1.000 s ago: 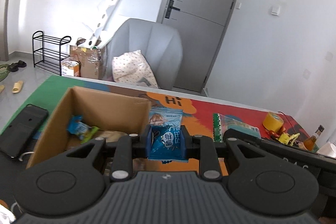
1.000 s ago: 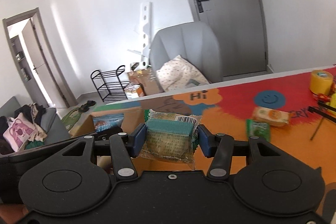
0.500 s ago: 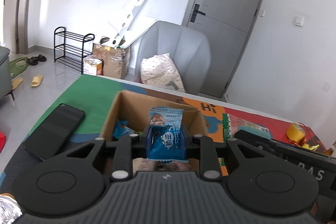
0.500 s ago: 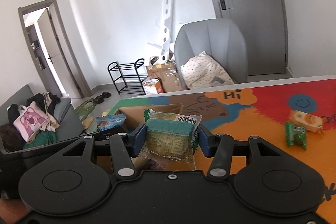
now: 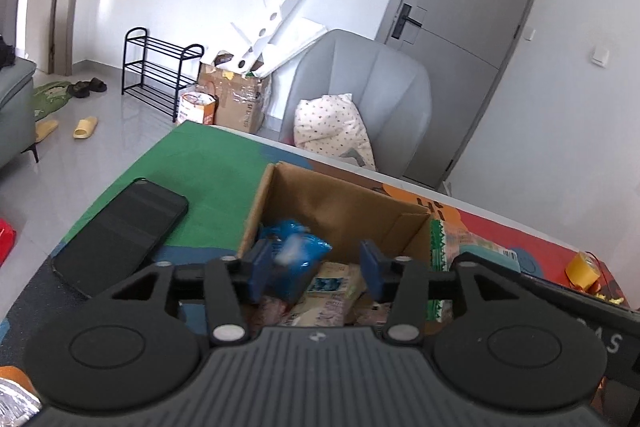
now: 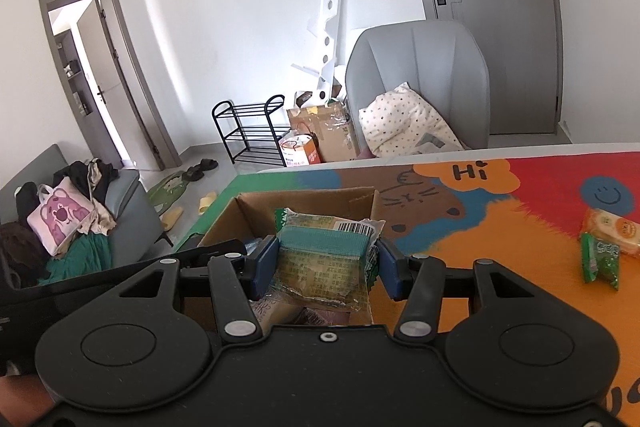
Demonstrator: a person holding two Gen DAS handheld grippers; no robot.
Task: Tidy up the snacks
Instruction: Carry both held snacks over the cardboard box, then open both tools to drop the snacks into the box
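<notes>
On the colourful table mat (image 6: 500, 239), our left gripper (image 5: 316, 269) is opening above the cardboard box (image 5: 340, 199); the blurred blue snack packet (image 5: 298, 257) sits loose between its pads. Our right gripper (image 6: 326, 267) pinches a teal-banded snack pack (image 6: 324, 263), hiding the box's contents.

White walls, bright daylight, glossy pale grey tile floor (image 5: 100, 147). Grey door (image 5: 460, 67) with black lever handle at back right; second doorway (image 6: 92, 75) open at left. Grey padded armchair (image 6: 420, 75) holding a spotted cushion (image 6: 404, 127). Black wire shoe rack (image 6: 248, 131) against the wall, cardboard boxes (image 6: 324, 135) beside it, white perforated boards (image 6: 330, 39) leaning above. Grey sofa (image 6: 128, 211) at left piled with clothes and a pink tote bag (image 6: 60, 219). Slippers (image 5: 86, 127) and a green mat (image 5: 50, 99) on the floor.
</notes>
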